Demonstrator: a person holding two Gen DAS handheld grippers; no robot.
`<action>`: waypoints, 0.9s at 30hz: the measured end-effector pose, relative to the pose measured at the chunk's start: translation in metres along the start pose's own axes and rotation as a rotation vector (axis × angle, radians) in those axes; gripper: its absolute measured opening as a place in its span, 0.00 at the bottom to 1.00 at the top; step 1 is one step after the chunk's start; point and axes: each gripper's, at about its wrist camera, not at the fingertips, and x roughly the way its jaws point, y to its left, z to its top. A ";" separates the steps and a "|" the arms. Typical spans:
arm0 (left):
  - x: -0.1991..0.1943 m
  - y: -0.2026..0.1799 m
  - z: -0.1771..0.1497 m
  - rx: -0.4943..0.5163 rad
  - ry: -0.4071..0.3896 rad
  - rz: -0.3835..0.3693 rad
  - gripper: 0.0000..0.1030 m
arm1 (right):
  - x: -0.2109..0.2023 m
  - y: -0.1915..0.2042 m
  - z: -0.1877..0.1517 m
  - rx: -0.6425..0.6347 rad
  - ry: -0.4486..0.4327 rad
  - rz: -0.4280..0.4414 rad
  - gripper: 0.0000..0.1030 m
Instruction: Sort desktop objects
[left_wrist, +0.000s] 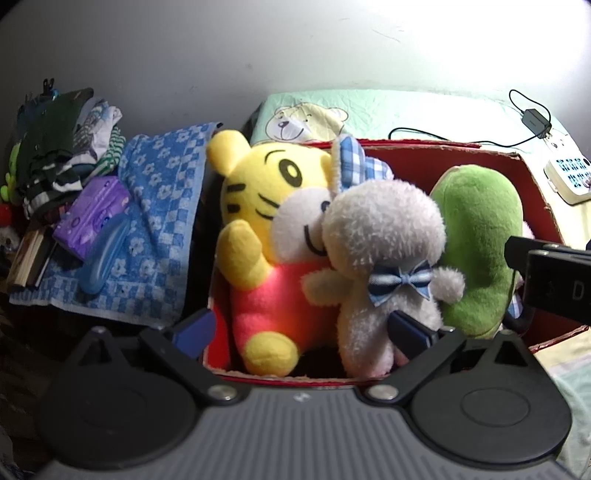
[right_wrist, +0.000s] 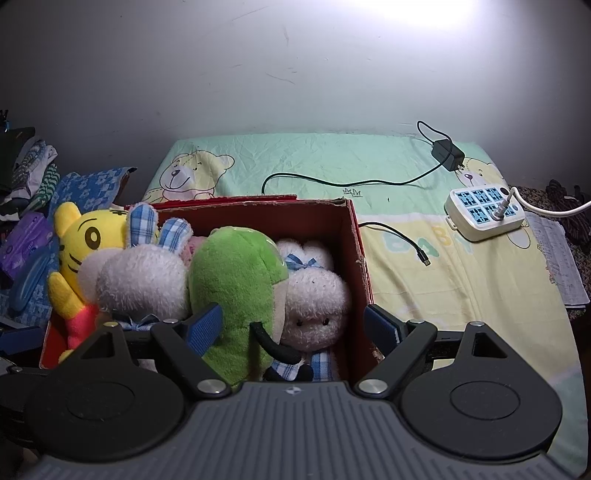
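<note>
Plain grey-white wall (right_wrist: 221, 74) behind, scuffed, with a bright light glare (right_wrist: 424, 11) top right. Below it a bed (right_wrist: 332, 155) under a mint-and-yellow bear-print sheet (right_wrist: 443, 288) — dim to the left, where a blue flowered towel (left_wrist: 162, 206) covers a lower ledge.

Both wrist views close above, facing forward, sharing red box (left_wrist: 532, 173) (right_wrist: 354, 236)
</note>
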 end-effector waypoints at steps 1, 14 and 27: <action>0.000 0.001 0.000 -0.003 0.001 -0.002 0.97 | 0.000 0.000 0.000 0.001 0.000 0.001 0.83; 0.000 0.000 -0.001 -0.013 0.010 -0.005 0.97 | -0.001 0.002 -0.001 -0.002 0.000 0.008 0.83; 0.002 0.004 -0.002 -0.031 0.010 -0.036 0.97 | 0.000 0.004 -0.001 -0.006 -0.003 0.005 0.83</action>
